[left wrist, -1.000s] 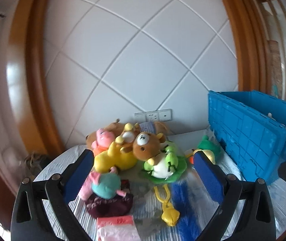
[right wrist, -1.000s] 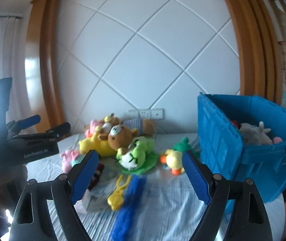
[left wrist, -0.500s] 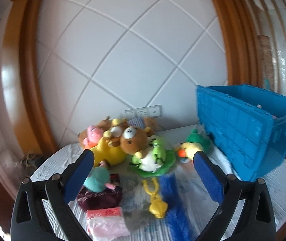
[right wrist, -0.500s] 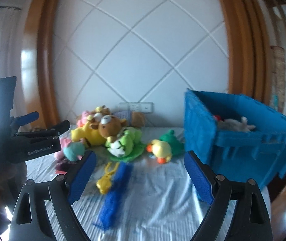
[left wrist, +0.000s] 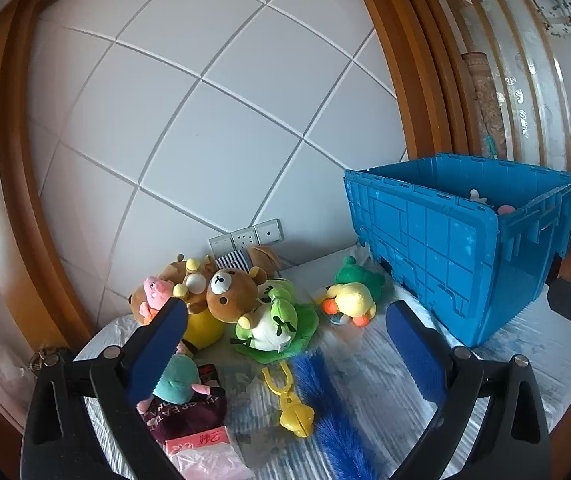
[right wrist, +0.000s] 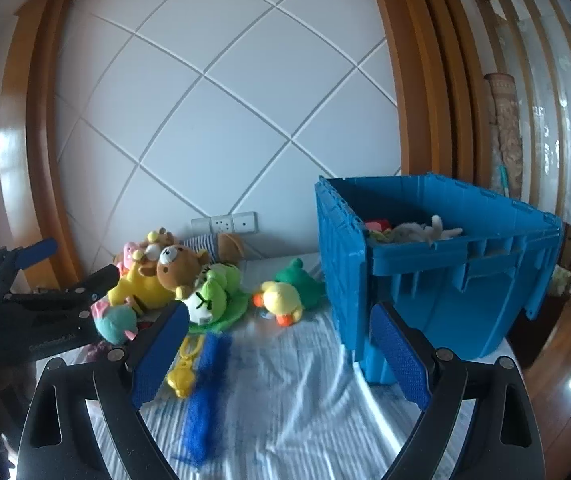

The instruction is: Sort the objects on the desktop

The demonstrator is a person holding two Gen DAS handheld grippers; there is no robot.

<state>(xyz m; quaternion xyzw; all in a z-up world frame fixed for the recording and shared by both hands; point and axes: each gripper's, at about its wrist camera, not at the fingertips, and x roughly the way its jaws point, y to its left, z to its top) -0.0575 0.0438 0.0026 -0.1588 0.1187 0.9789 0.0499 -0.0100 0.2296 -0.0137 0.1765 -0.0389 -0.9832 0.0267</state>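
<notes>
Right wrist view: right hand-held gripper (right wrist: 279, 354) spread wide, just been opening, holding nothing.

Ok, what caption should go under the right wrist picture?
Open right gripper faces a pile of plush toys beside a blue crate.

White upside-down lettering on the dark maroon pouch (left wrist: 189, 414), partly legible as "THE GREATE…". Red handwritten characters on the pink label (left wrist: 199, 440) below it, unreadable. Pale brand lettering on the left gripper (right wrist: 55, 342), too blurred to read.
</notes>
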